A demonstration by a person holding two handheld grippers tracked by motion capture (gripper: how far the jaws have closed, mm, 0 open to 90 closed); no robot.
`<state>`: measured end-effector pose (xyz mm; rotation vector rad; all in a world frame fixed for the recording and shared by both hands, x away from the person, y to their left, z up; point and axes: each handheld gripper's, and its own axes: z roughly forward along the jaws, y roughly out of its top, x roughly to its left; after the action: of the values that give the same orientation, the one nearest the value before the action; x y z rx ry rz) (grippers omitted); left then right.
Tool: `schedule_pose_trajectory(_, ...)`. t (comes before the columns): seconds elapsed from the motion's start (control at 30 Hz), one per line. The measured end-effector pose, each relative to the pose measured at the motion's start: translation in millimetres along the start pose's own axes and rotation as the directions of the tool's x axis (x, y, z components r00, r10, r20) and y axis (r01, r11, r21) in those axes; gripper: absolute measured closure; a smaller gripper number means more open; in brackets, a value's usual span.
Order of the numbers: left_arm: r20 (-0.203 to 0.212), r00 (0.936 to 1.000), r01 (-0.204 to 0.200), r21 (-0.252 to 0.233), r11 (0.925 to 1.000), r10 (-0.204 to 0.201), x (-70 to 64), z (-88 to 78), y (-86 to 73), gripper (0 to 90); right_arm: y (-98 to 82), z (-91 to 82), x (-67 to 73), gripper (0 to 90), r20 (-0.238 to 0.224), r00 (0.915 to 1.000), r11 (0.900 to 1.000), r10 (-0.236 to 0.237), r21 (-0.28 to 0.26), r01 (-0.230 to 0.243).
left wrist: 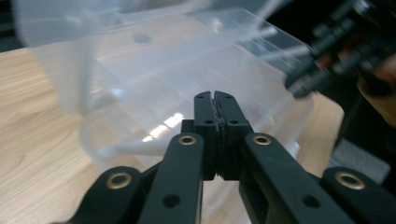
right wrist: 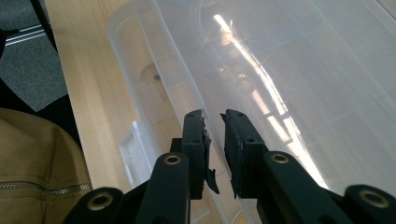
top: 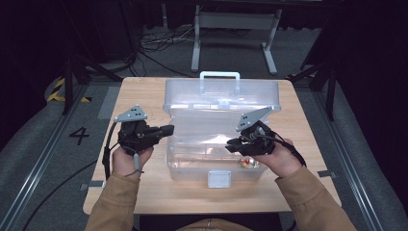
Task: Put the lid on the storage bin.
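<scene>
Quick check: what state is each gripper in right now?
Left gripper: shut, nothing between its jaws, beside the clear plastic storage box.
Right gripper: jaws slightly apart, holding nothing, over the box.

Dim room, lit table; glare on clear box [right wrist: 261, 79].

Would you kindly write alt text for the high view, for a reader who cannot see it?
A clear plastic toolbox stands open on a wooden table, its lid tipped back. A person's hands hold the left claw beside its left wall and the right claw over its inside.
</scene>
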<state>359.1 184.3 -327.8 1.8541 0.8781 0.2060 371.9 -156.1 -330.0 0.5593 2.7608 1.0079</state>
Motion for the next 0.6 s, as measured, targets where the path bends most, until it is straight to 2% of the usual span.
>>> schedule_pose_trajectory(0.07,-0.027,0.9994,0.021,-0.004,0.9998,-0.021,3.6,0.5,0.1,89.5,-1.9,1.1,1.8,79.0,-0.003,1.0000,1.000,0.001,0.001,-0.001)
schedule_pose_trajectory(0.13,-0.025,0.9989,0.039,0.001,0.9992,-0.039,5.9,0.4,0.4,89.7,-4.0,2.5,3.3,79.2,-0.012,0.9999,1.000,-0.002,0.006,0.002)
schedule_pose_trajectory(0.4,-0.031,0.9994,0.016,0.013,0.9998,-0.016,1.1,2.2,1.3,89.8,-10.7,4.1,7.3,79.0,-0.022,0.9997,1.000,0.012,0.001,-0.012)
schedule_pose_trajectory(0.53,-0.023,0.9996,0.017,0.016,0.9997,-0.017,1.8,2.0,1.1,89.7,-11.7,3.3,8.8,78.0,-0.008,1.0000,1.000,0.000,-0.006,0.000)
schedule_pose_trajectory(0.6,-0.023,0.9996,0.019,0.015,0.9997,-0.019,1.7,2.0,0.8,89.7,-13.7,1.5,9.5,73.9,-0.008,1.0000,1.000,0.005,-0.012,-0.005)
